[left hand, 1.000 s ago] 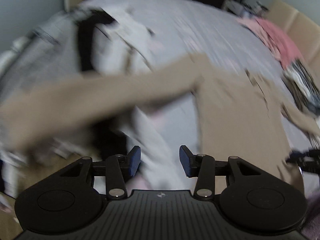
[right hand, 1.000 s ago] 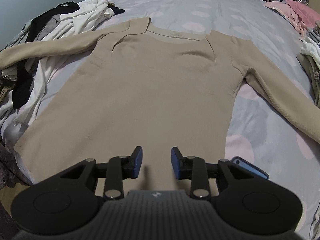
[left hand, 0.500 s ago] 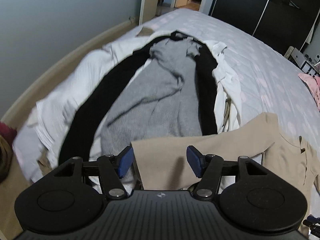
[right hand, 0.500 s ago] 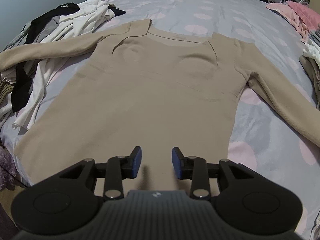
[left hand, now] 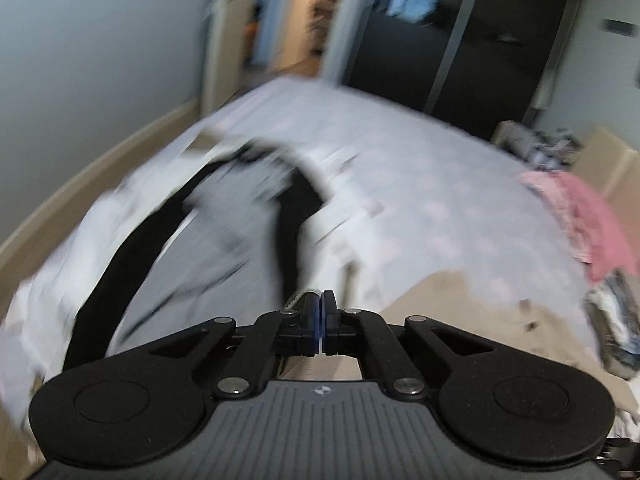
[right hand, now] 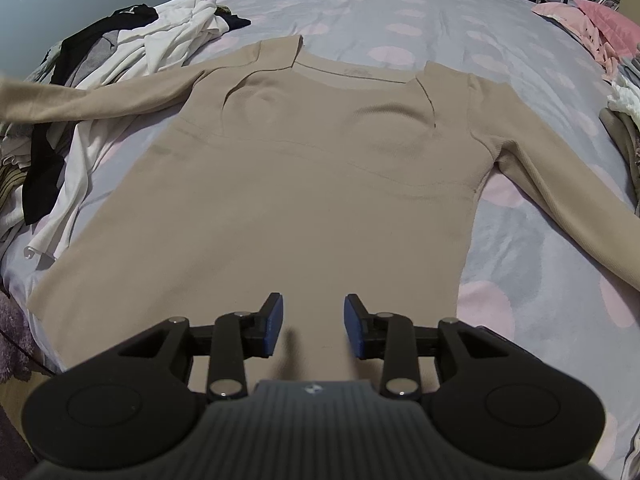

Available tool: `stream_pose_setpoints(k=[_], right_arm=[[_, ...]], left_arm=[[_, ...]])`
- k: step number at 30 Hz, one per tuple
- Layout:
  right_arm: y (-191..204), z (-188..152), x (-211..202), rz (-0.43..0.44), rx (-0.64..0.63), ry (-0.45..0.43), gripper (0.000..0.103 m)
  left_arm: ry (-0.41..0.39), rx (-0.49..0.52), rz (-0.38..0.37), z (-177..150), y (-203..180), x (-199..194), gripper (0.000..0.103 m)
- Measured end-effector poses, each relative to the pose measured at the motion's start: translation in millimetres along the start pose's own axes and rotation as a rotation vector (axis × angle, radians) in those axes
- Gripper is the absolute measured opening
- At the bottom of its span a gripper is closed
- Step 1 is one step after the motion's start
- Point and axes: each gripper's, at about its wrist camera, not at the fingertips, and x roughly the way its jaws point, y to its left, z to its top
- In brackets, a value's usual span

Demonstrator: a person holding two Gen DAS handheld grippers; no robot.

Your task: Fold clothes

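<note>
A beige long-sleeved top [right hand: 320, 184] lies flat, front up, on the grey spotted bed cover [right hand: 460, 20], neckline far from me, both sleeves spread out. My right gripper [right hand: 312, 326] is open and empty just above its hem. My left gripper [left hand: 321, 318] is shut on the end of the top's left sleeve; beige cloth [left hand: 472, 320] shows under and to the right of its fingers. That view is blurred. In the right wrist view the left sleeve [right hand: 92, 98] runs off the left edge.
A heap of white, black and grey clothes [right hand: 132, 48] lies left of the top, also in the left wrist view [left hand: 208, 240]. Pink clothing [right hand: 600, 28] and more garments lie at the bed's right edge. A wall and a doorway stand beyond the bed.
My left gripper has closed on the sleeve end and its view has swung up and right. The right gripper has edged slightly closer over the hem, still open.
</note>
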Motion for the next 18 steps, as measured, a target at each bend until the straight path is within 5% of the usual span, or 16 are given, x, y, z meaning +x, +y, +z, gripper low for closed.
stream_pose_setpoints(k=[10,18], right_arm=[[-21,21,-8,-0.073,0.079,-0.046,0.037],[-59,37,-17,-0.134,0.218,-0.08,0.037]], left_arm=[[-0.128,0.222,-0.31,78,-167,-7,0.0],[-0.02,0.435,-0.557,64,-321,28,0.0]])
